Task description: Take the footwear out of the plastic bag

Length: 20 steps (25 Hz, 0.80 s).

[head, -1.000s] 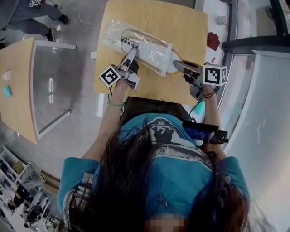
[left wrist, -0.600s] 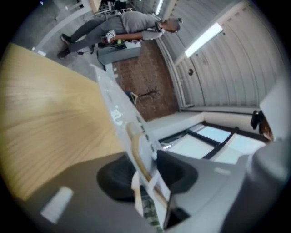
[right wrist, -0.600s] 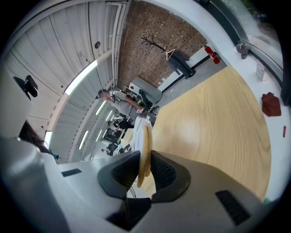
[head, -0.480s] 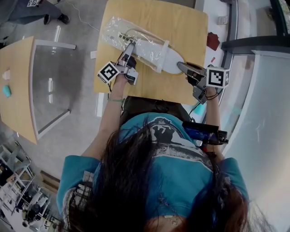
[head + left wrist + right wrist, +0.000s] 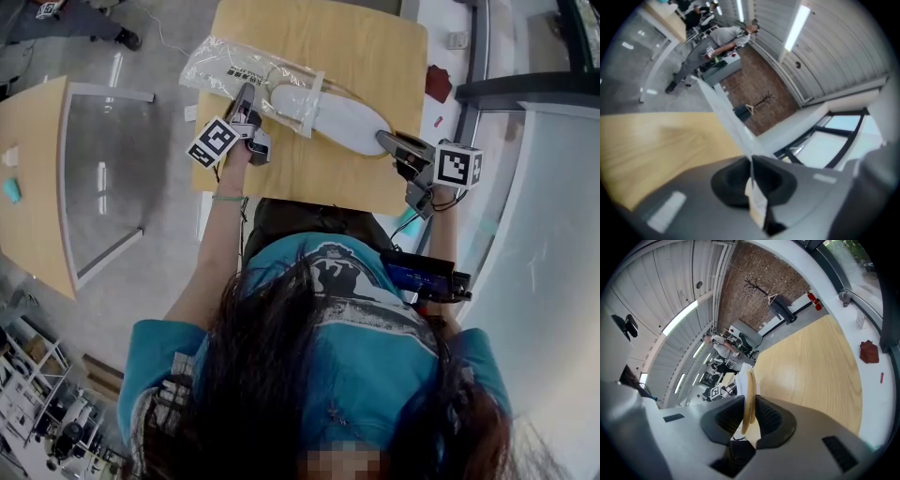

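A white slipper with a tan sole (image 5: 347, 117) lies on the wooden table (image 5: 319, 37), its front end still inside a clear plastic bag (image 5: 230, 67). My left gripper (image 5: 245, 96) sits at the bag's near edge. Its jaws have just been closing and now pinch the bag's film (image 5: 725, 112). At the slipper's bare end, my right gripper (image 5: 384, 141) is shut on the rim of the tan sole (image 5: 749, 394), which stands edge-on between the pads.
The table's near edge runs just under both grippers. A second table (image 5: 37, 178) stands to the left across grey floor. A red object (image 5: 441, 82) lies on the white ledge to the right. People work in the background (image 5: 717, 40).
The left gripper has closed on the bag and moved left and away, drawing the bag along the slipper. More of the white slipper now lies bare. The right gripper has shifted slightly right.
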Tool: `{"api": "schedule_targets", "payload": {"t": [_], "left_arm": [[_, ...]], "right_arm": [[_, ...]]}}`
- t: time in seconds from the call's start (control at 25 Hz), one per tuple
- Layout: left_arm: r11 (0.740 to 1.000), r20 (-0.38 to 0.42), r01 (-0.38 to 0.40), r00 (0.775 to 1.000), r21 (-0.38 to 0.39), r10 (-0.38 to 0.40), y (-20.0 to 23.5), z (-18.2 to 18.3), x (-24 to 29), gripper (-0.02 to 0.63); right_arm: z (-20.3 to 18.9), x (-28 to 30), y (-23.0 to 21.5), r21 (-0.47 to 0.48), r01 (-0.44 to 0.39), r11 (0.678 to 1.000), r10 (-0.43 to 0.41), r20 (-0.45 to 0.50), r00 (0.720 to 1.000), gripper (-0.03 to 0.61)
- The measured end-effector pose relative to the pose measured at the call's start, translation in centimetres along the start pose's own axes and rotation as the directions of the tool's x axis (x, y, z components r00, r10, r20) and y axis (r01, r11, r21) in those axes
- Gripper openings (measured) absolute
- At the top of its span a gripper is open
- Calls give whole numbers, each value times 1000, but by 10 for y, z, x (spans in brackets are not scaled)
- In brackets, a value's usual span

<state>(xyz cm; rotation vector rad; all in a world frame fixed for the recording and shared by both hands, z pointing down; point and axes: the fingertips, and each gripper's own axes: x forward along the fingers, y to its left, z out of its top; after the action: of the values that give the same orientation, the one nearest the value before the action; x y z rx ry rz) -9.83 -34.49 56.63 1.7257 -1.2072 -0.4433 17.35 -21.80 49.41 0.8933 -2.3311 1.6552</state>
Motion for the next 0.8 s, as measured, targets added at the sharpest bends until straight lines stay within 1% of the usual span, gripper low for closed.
{"api": "schedule_targets", "payload": {"t": [0.08, 0.16, 0.2, 0.24, 0.32, 0.36, 0.4, 0.52, 0.68, 0.72, 0.8], "left_arm": [[993, -11, -73, 997, 88, 74, 6, 1, 1, 0], [972, -6, -148, 988, 182, 151, 12, 5, 2, 0], [954, -4, -180, 983, 238, 186, 14, 6, 2, 0], [931, -2, -209, 975, 299, 220, 15, 7, 3, 0], [872, 7, -264, 958, 413, 287, 17, 8, 5, 0], [845, 17, -290, 949, 449, 316, 20, 7, 6, 0], [828, 26, -313, 940, 465, 340, 23, 7, 7, 0], [812, 49, -367, 920, 453, 388, 34, 9, 7, 0], [775, 72, -418, 896, 474, 439, 45, 16, 4, 0], [770, 77, -431, 889, 470, 451, 48, 18, 4, 0], [768, 83, -450, 881, 455, 466, 54, 22, 2, -2]], "right_arm": [[0, -2, -1, -4, 21, 1000, -21, 0, 1000, 74], [2, -5, -2, -9, 42, 999, -42, 1, 999, 74], [3, -7, -2, -11, 50, 999, -49, 3, 999, 74], [4, -10, -2, -13, 56, 998, -56, 4, 998, 74], [6, -14, -4, -15, 71, 997, -71, 8, 997, 74], [7, -16, -6, -15, 79, 997, -79, 11, 997, 74], [7, -18, -8, -13, 87, 996, -87, 16, 996, 74], [8, -25, -15, -4, 104, 995, -104, 36, 994, 74], [11, -35, -21, -5, 148, 989, -148, 54, 988, 74], [12, -39, -23, -3, 160, 987, -159, 64, 985, 73], [18, -47, -25, 20, 165, 986, -166, 101, 981, 69]]}}
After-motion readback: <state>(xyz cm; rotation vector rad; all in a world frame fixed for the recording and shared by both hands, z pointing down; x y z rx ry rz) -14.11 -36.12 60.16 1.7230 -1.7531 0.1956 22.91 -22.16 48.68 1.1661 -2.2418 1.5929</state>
